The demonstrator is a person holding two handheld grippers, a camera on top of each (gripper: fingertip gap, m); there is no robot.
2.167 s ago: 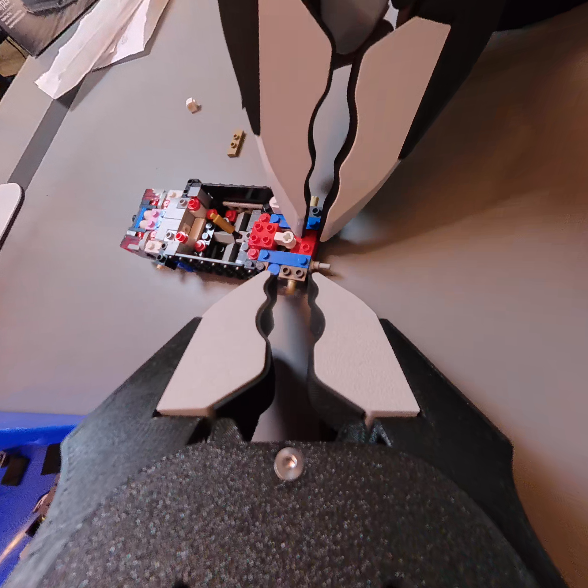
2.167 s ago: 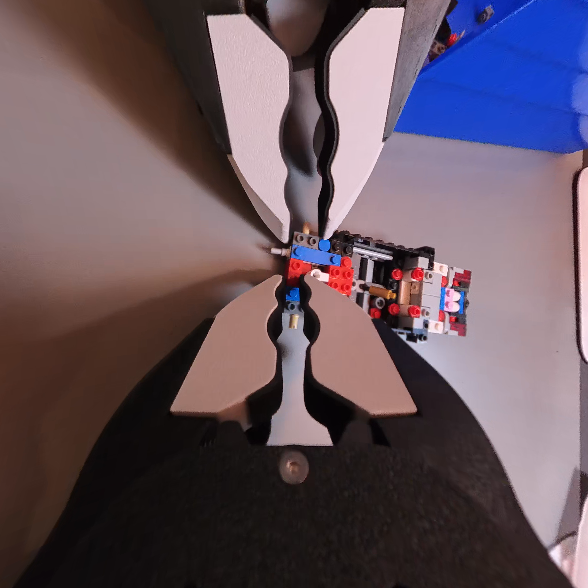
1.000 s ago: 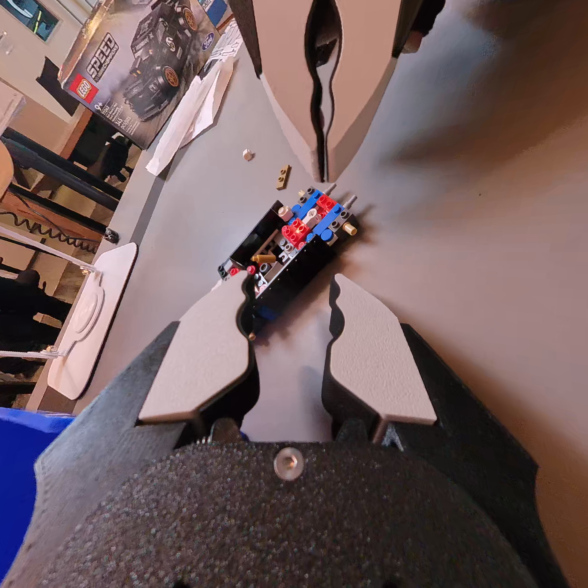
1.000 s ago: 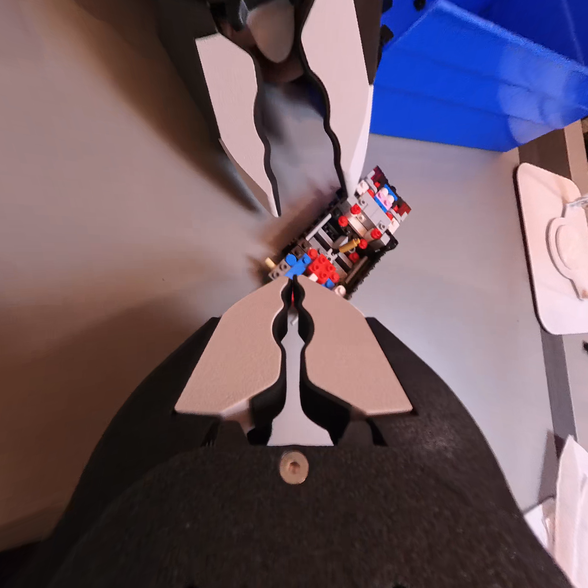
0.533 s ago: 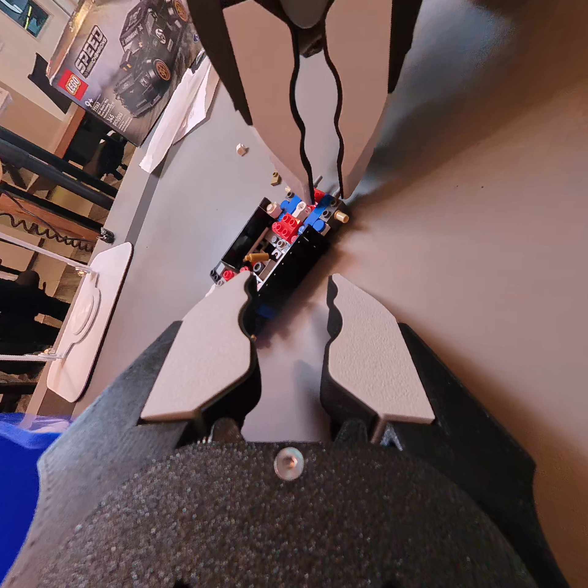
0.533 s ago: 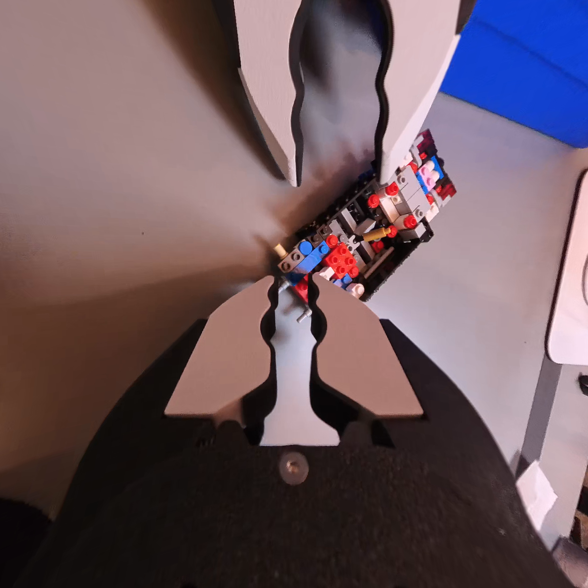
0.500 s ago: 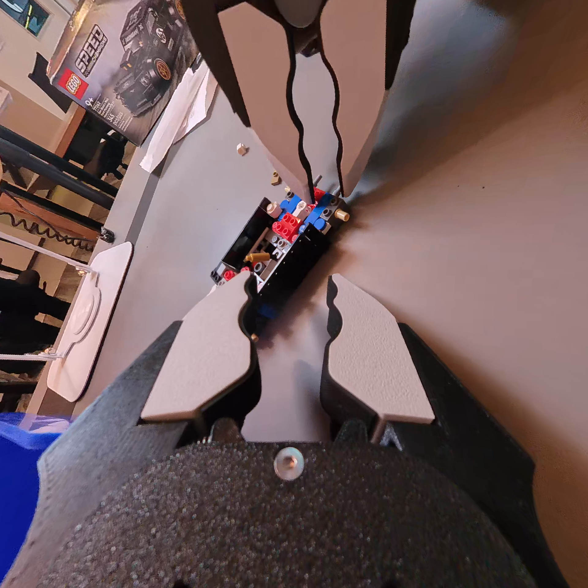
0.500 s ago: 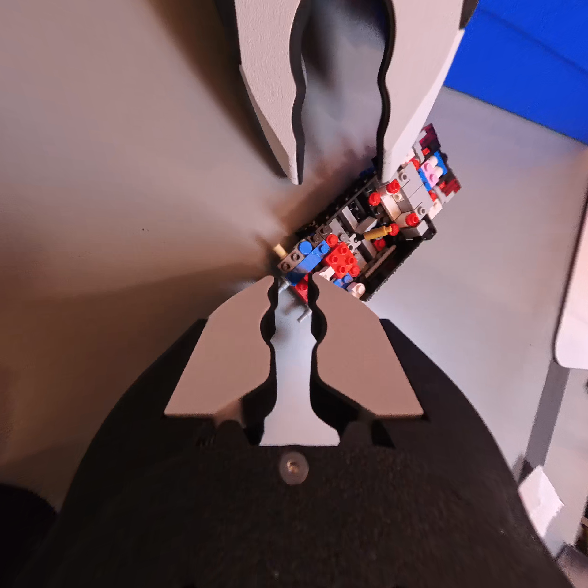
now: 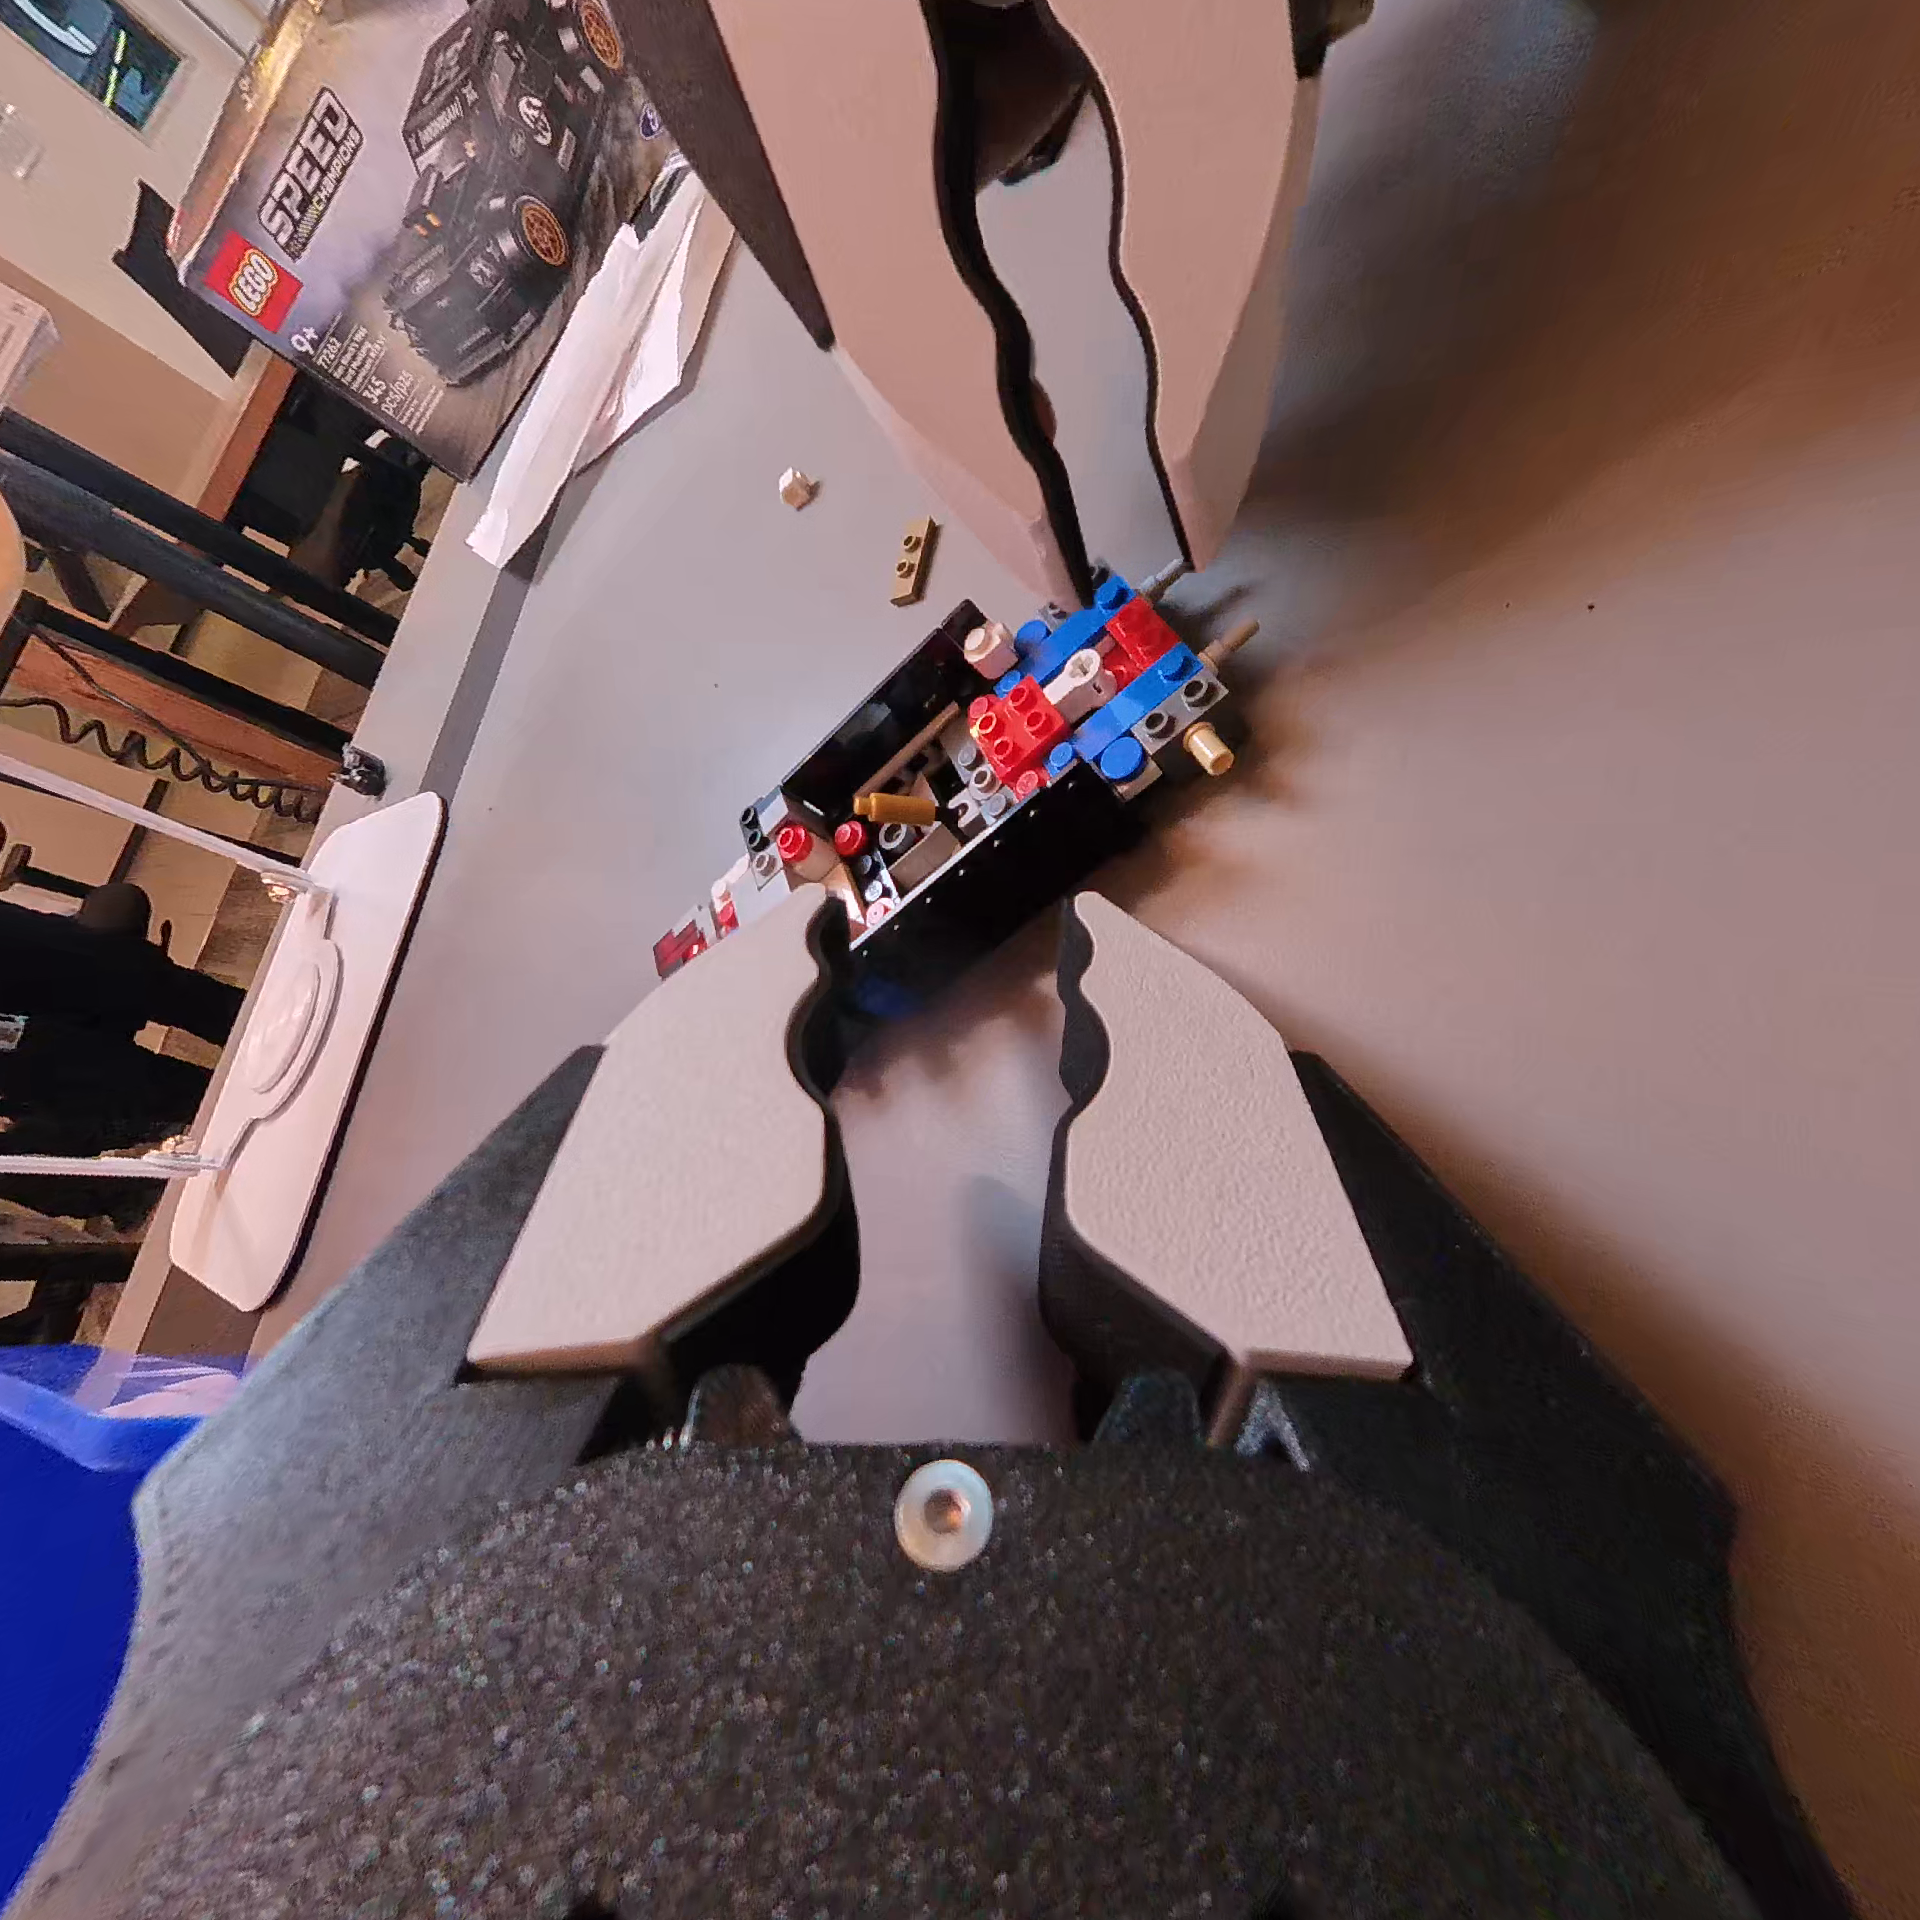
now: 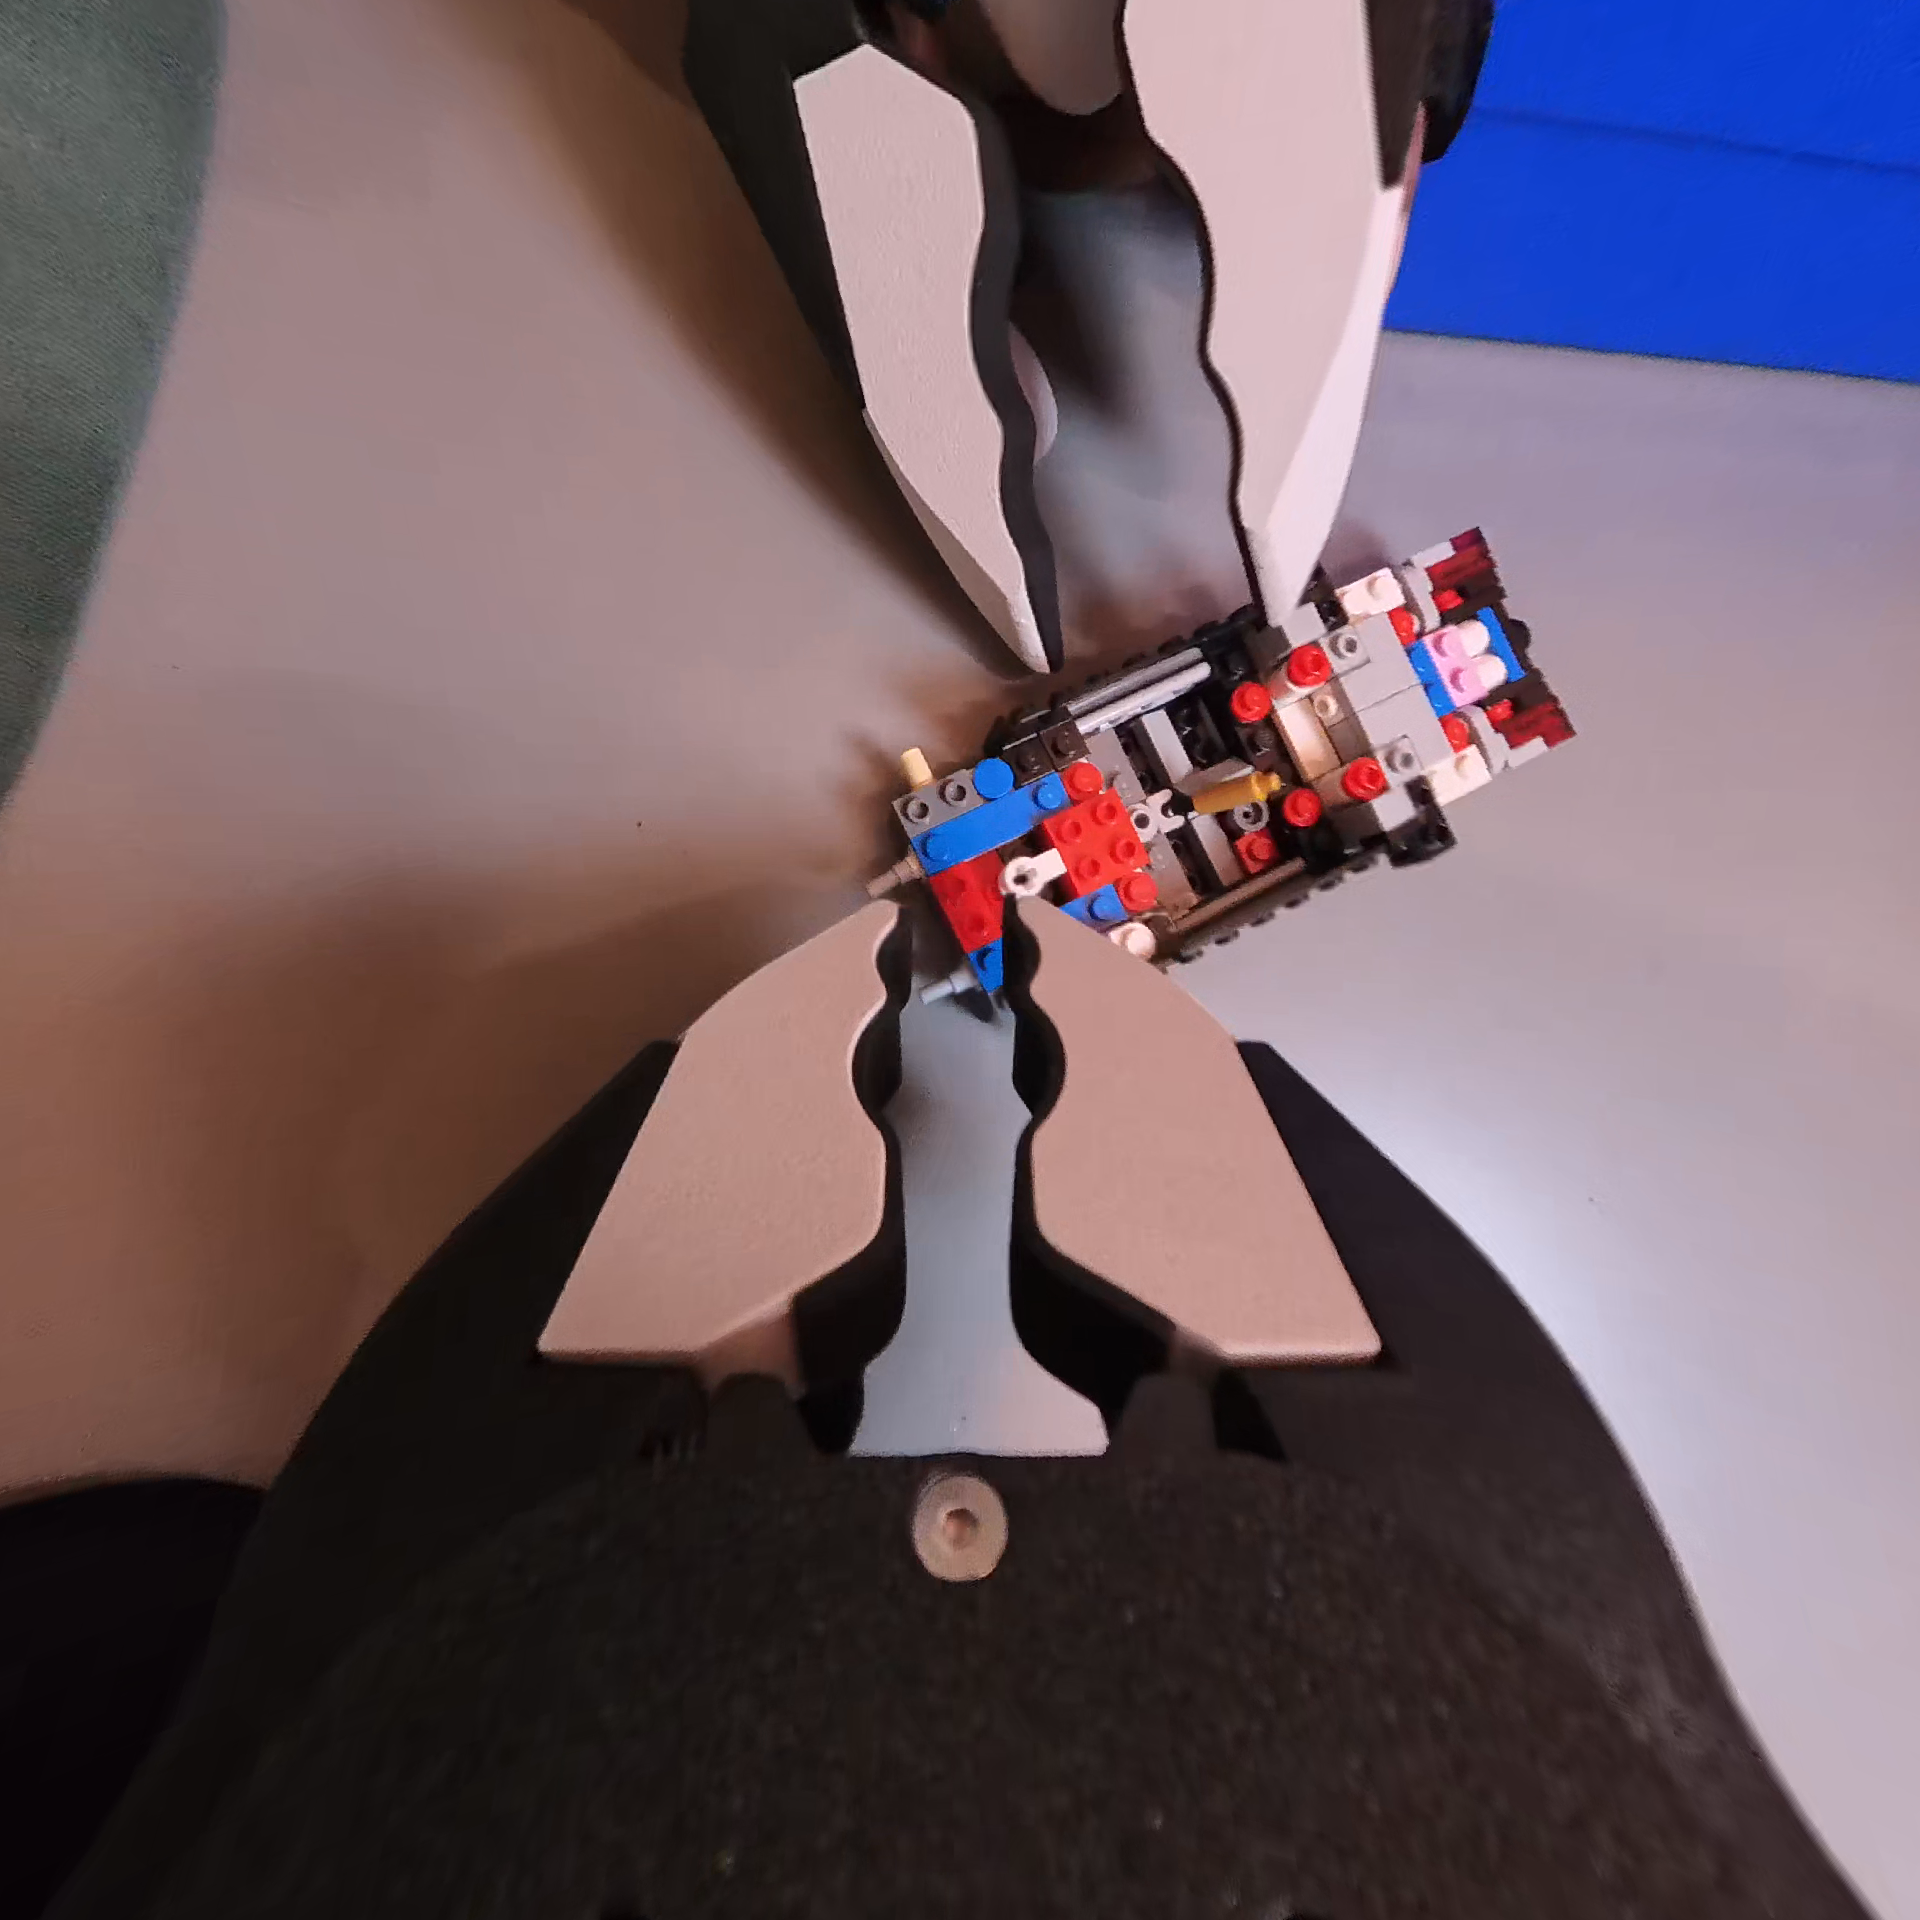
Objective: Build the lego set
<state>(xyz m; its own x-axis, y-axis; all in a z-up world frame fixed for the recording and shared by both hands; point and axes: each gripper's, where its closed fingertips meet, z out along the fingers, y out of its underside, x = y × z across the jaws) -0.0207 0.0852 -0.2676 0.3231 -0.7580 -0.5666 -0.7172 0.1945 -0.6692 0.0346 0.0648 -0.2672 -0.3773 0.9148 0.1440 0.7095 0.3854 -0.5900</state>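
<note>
Two tongs flank my studded brick model [image 10: 1226, 769] mid-table [image 10: 1662, 1039]: right tongs [image 10: 956, 914] nearly together around its red-and-blue end, left tongs [image 9: 945, 914] apart astride its black side. Smooth grey tabletop; a flat tan plate [image 9: 913, 559] lies beyond.

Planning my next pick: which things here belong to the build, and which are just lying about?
In the job: lego model, left gripper, right gripper, tan plate, small beige piece.

Lying about: set box, white paper, blue bin, white stand base.

Left gripper [image 9: 945, 914]: jaws held apart, tips lowered toward the surface. Right gripper [image 10: 961, 914]: jaws narrowed to a slim gap, pointed opposite the left.
</note>
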